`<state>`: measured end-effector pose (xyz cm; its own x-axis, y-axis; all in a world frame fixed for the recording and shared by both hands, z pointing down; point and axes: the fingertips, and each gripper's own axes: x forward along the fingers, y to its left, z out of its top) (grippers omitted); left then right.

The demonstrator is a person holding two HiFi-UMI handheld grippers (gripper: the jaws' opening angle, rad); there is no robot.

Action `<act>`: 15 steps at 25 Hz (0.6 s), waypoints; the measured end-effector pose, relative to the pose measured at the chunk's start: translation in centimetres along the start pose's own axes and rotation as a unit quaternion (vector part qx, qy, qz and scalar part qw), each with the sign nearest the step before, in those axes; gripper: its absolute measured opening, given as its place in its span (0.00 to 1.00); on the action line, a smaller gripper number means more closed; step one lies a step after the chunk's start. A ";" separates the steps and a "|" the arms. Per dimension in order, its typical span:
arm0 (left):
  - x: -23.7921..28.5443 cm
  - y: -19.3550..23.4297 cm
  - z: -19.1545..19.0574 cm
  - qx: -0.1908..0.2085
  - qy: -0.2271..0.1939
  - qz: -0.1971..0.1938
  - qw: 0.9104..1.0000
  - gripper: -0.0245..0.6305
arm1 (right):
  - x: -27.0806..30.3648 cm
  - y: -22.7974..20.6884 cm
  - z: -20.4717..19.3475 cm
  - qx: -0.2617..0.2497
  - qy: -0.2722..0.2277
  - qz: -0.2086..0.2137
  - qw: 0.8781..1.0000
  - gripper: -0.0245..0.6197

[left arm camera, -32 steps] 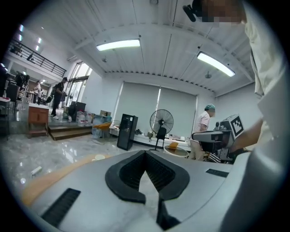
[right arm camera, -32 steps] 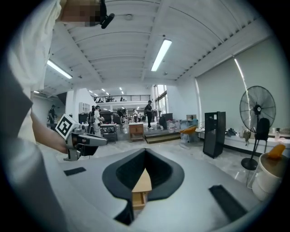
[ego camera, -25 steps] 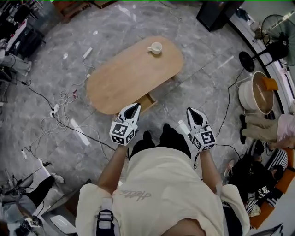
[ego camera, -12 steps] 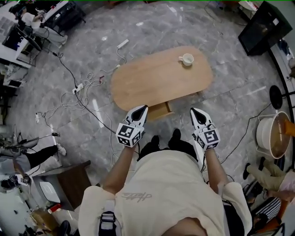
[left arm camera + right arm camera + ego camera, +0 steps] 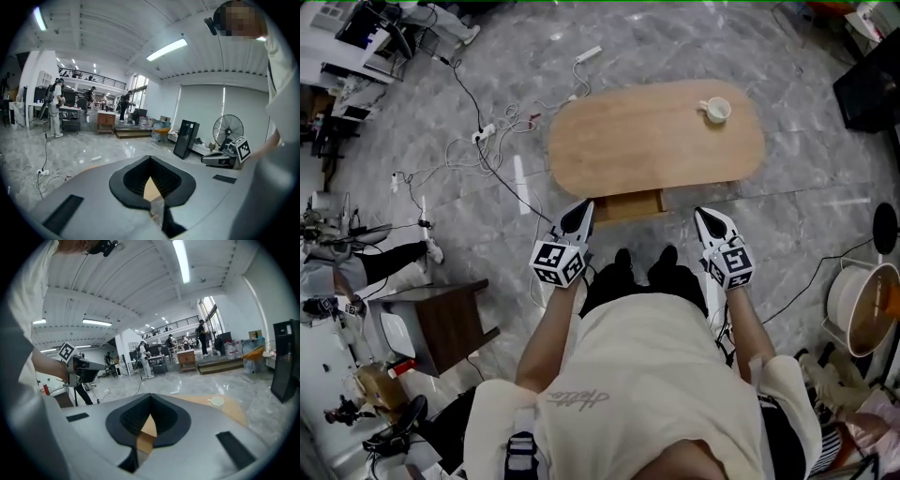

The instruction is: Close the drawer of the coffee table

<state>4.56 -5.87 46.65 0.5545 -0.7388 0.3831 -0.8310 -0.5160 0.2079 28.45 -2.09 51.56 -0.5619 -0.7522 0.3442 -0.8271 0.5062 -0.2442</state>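
Observation:
An oval wooden coffee table (image 5: 656, 136) stands on the marble floor, with a white cup (image 5: 713, 110) near its right end. Its drawer (image 5: 628, 205) sticks out a little from the near side, toward the person's feet. My left gripper (image 5: 580, 217) hovers just left of the drawer front, jaws together and holding nothing. My right gripper (image 5: 709, 219) hangs right of the drawer, below the table's edge, also shut and empty. In the right gripper view the tabletop (image 5: 234, 411) and cup (image 5: 217, 401) lie beyond the jaws (image 5: 146, 425). A sliver of wood shows past the left jaws (image 5: 152, 187).
Cables and a power strip (image 5: 487, 131) trail over the floor left of the table. A dark side table (image 5: 450, 323) stands at the lower left. A white pot (image 5: 862, 309) sits at the right, a black box (image 5: 874, 89) at the upper right. The person's shoes (image 5: 642, 270) stand before the drawer.
The person has stepped round to face the table's drawer side squarely. Both grippers, still shut, now sit either side of the drawer, closer to the table's edge.

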 end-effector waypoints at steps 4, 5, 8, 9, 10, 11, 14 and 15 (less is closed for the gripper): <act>-1.3 2.0 -2.0 -0.017 0.017 0.030 0.999 0.04 | 2.7 0.9 -0.8 0.008 0.020 0.029 0.999 0.04; -1.6 2.5 -2.4 -0.021 0.020 0.034 0.999 0.04 | 3.4 1.5 -0.8 0.007 0.023 0.035 0.999 0.04; -2.3 4.3 -3.3 -0.035 0.021 0.038 0.998 0.04 | 5.4 3.8 -0.9 -0.006 0.032 0.053 0.998 0.03; -2.4 5.1 -3.5 -0.039 0.018 0.036 0.998 0.04 | 6.1 4.6 -0.9 -0.013 0.036 0.058 0.998 0.03; -2.5 5.8 -3.6 -0.041 0.015 0.034 0.998 0.04 | 6.9 5.3 -1.0 -0.021 0.040 0.060 0.997 0.04; -2.6 6.5 -3.8 -0.042 0.014 0.031 0.999 0.04 | 7.6 6.1 -1.1 -0.027 0.044 0.061 0.997 0.03; -3.3 8.7 -4.3 -0.041 0.017 0.014 0.999 0.04 | 9.2 8.5 -0.9 -0.023 0.053 0.054 0.997 0.03; -3.6 9.6 -4.5 -0.041 0.019 0.008 0.999 0.04 | 9.7 9.4 -0.8 -0.016 0.056 0.049 0.997 0.04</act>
<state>-5.58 -6.16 51.33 0.5401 -0.7290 0.4206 -0.8416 -0.4653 0.2741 15.21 -4.29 53.32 -0.6367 -0.6472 0.4191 -0.7665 0.5903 -0.2529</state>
